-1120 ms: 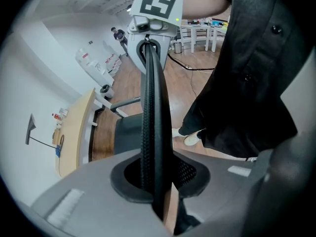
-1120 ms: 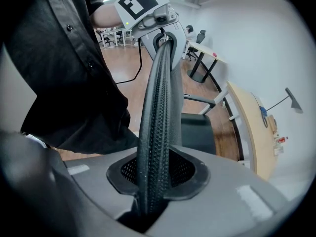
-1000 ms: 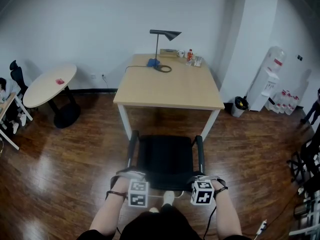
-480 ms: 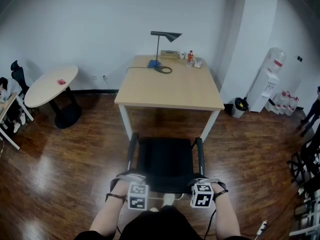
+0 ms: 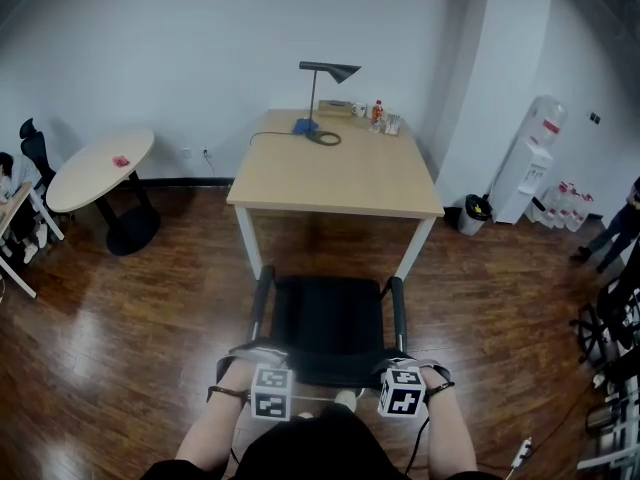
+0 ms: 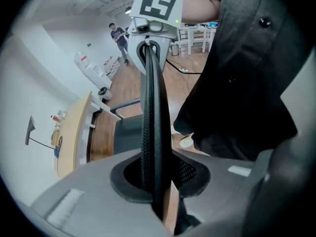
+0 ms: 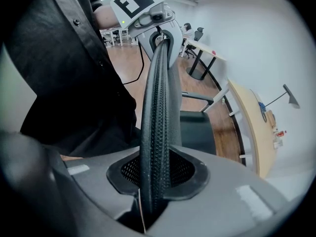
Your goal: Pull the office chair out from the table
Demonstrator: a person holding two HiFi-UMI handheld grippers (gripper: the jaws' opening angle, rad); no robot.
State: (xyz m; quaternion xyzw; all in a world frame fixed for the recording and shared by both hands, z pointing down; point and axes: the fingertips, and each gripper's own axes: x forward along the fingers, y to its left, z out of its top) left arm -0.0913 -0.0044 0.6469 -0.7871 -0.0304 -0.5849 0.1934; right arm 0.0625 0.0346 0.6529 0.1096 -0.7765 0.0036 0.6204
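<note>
The black office chair point(image 5: 330, 323) stands just in front of the light wooden table point(image 5: 335, 173), its seat outside the table's edge. My left gripper point(image 5: 268, 366) is shut on the top edge of the backrest at its left end. My right gripper point(image 5: 400, 366) is shut on the same edge at its right end. In the left gripper view the mesh backrest edge point(image 6: 154, 127) runs between the jaws of the left gripper point(image 6: 157, 181). The right gripper view shows that edge point(image 7: 157, 107) clamped in the right gripper point(image 7: 154, 181).
A desk lamp point(image 5: 325, 68), bottles and small items stand at the table's far end. A round white table point(image 5: 100, 166) is at the left. A water dispenser point(image 5: 535, 158) and a bin point(image 5: 474, 212) stand at the right wall. More chairs point(image 5: 610, 333) crowd the right edge.
The chair has rolled a little back from the table towards me, with both grippers still clamped on the backrest edge.
</note>
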